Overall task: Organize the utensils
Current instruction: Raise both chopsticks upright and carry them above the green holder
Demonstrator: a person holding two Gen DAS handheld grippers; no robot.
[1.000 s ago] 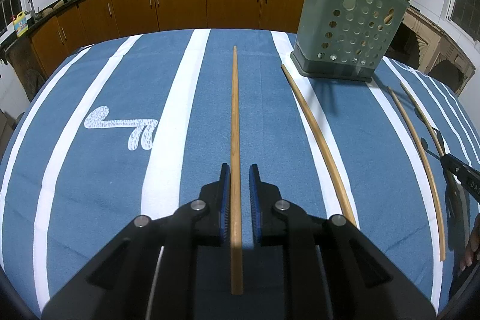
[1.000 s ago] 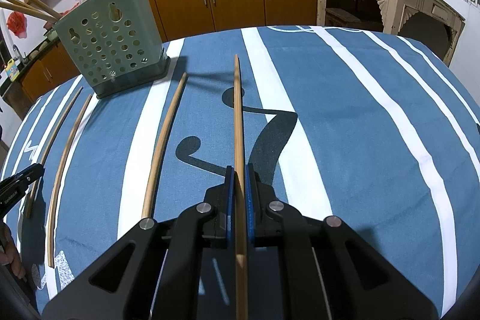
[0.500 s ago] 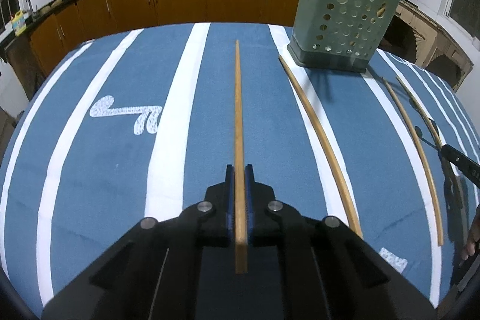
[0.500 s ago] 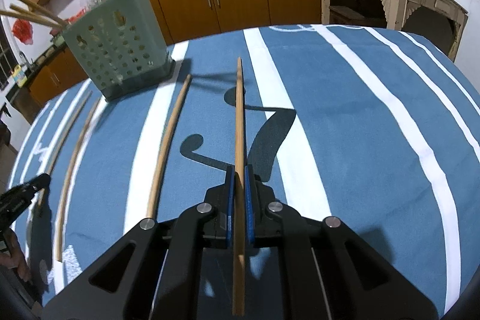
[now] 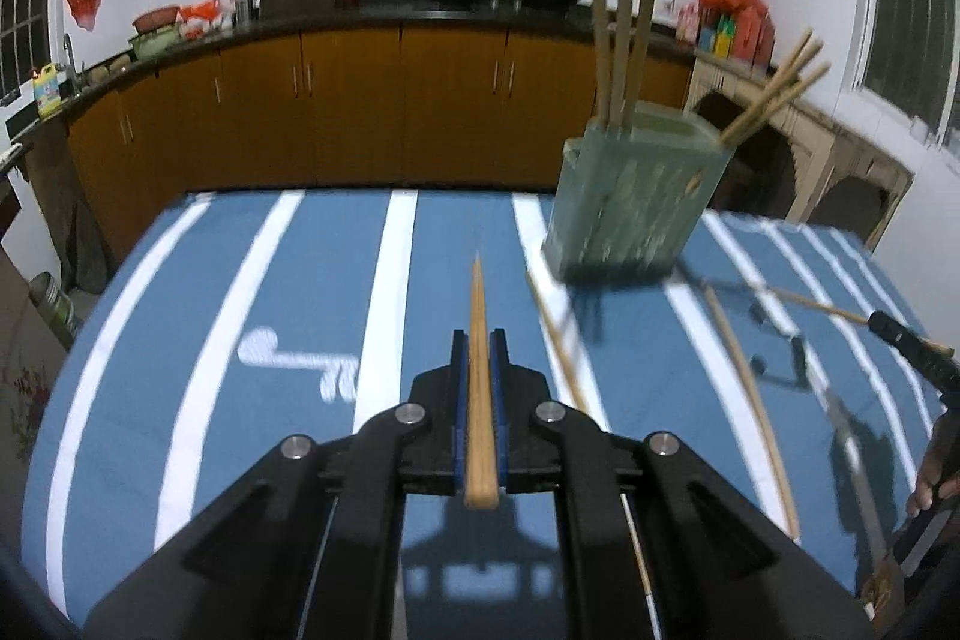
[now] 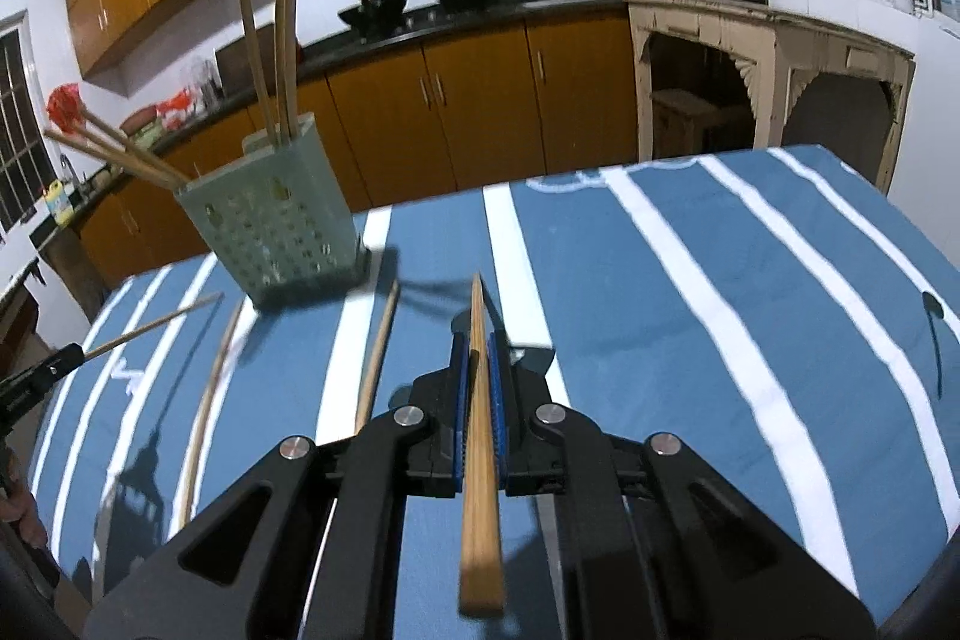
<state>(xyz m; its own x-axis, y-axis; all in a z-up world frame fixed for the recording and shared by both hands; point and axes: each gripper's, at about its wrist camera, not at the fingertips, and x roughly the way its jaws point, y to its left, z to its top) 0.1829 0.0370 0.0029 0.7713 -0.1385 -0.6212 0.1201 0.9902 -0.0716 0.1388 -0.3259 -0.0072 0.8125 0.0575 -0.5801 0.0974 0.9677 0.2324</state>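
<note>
My left gripper (image 5: 479, 340) is shut on a wooden chopstick (image 5: 478, 370) that points forward, lifted above the blue striped tablecloth (image 5: 210, 340). My right gripper (image 6: 477, 343) is likewise shut on a second chopstick (image 6: 478, 418), raised off the cloth. A pale green perforated utensil holder (image 5: 630, 202) stands at the far right in the left wrist view and the same utensil holder (image 6: 276, 232) at the far left in the right wrist view, with several chopsticks standing in it. Two loose chopsticks (image 5: 750, 400) still lie on the cloth between the grippers.
Brown kitchen cabinets (image 5: 360, 112) and a dark counter with woks run behind the table. The right gripper's tip (image 5: 912, 346) shows at the right edge of the left wrist view, with a hand (image 5: 936, 472) below it. A cream side table (image 6: 768, 70) stands at the back right.
Both grippers have risen with their chopsticks, lifting them off the cloth, and tilted upward so more of the kitchen shows. The left jaws closed onto their chopstick early on.
</note>
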